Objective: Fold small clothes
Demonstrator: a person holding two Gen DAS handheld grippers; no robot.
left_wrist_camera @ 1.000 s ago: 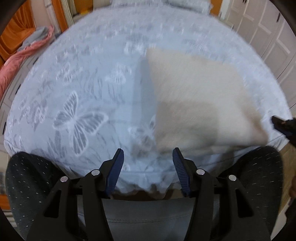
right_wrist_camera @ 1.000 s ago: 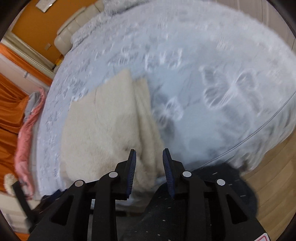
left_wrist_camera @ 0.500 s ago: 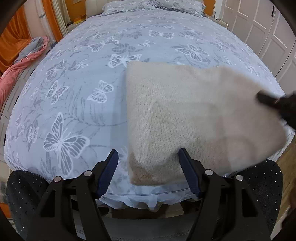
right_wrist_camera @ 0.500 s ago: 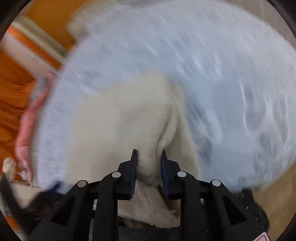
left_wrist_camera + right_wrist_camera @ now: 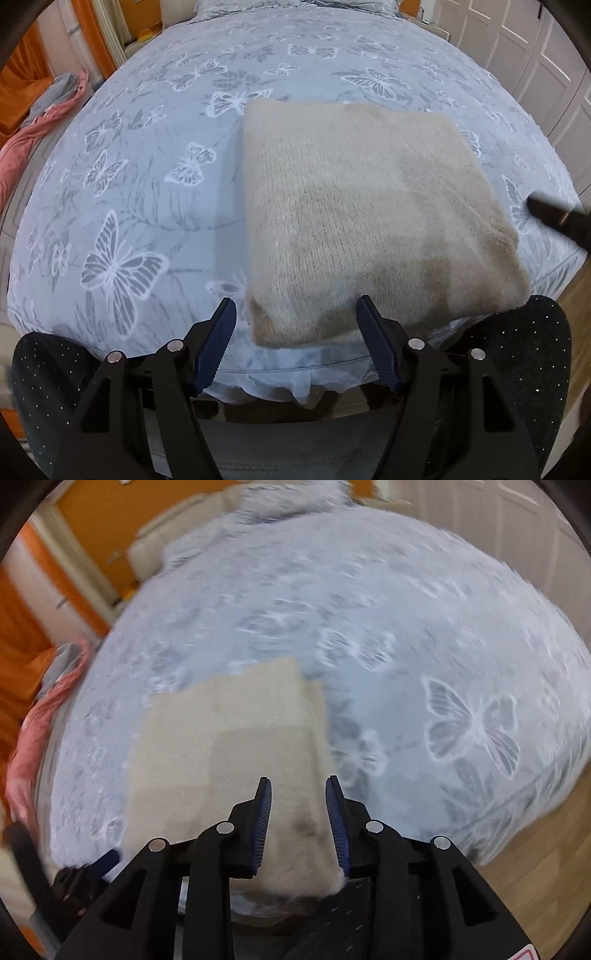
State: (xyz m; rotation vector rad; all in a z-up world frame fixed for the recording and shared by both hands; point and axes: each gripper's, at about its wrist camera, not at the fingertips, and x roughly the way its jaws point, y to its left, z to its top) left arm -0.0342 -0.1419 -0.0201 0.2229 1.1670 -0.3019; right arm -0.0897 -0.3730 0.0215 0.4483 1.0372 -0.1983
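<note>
A cream knitted garment (image 5: 362, 218) lies folded into a rough square on the bed near its front edge; it also shows in the right wrist view (image 5: 229, 746). My left gripper (image 5: 295, 339) is open and empty, just before the garment's near left corner. My right gripper (image 5: 298, 812) is open, its jaws apart above the garment's near right edge, holding nothing. Its tip shows at the right of the left wrist view (image 5: 557, 218).
The bed has a light blue butterfly cover (image 5: 147, 177). A pink and grey cloth pile (image 5: 44, 118) lies off the left side. White cupboard doors (image 5: 535, 74) stand at the right. Wooden floor (image 5: 546, 834) runs along the bed's right edge.
My right gripper was shut on the garment's edge half a second ago and has now opened and let it go. The garment has settled flat on the bed. My left gripper stayed open.
</note>
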